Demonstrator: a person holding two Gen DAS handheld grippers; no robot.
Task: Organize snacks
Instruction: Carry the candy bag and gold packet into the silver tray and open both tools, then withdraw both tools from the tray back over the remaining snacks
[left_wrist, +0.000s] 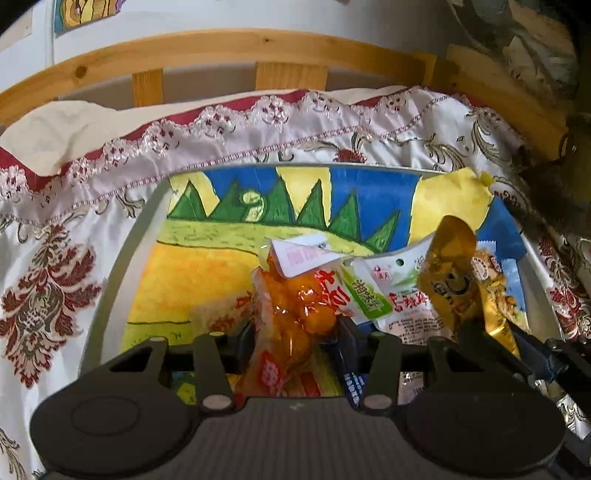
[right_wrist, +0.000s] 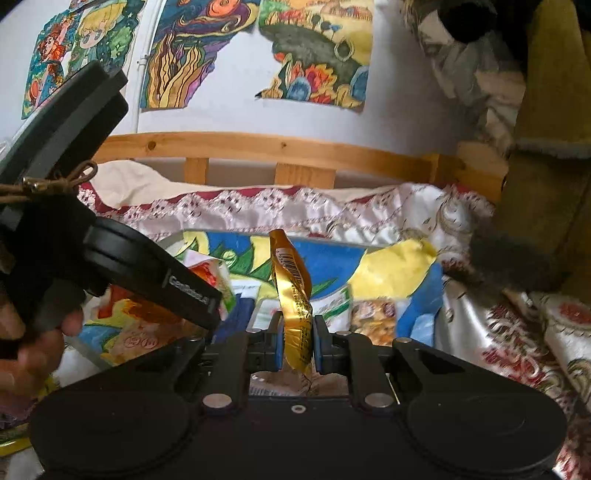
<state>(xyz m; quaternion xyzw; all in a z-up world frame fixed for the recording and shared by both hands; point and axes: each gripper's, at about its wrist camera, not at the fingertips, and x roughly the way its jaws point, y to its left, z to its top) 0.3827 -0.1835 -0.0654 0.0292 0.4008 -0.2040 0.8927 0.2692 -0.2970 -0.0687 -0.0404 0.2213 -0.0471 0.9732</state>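
Golden foil covers the narrow snack packet (right_wrist: 295, 314) that the right gripper (right_wrist: 298, 345) holds; its blue pads are pressed on the lower part of the packet, with only a small gap between them. A barcode is printed near the top, and the long axis of the packet stands almost upright, the top end bending a little to the left. In the left wrist view the left gripper (left_wrist: 295, 343) clamps an orange transparent snack bag (left_wrist: 295, 314) with round orange pieces inside; this bag points up and away from the camera. Both packets are above a grey tray (left_wrist: 122, 258) lined with a colourful drawing, where other snack packets (left_wrist: 402, 299) lie. The lower end of the orange bag is hidden behind the gripper body, and the printed text is hard to read.
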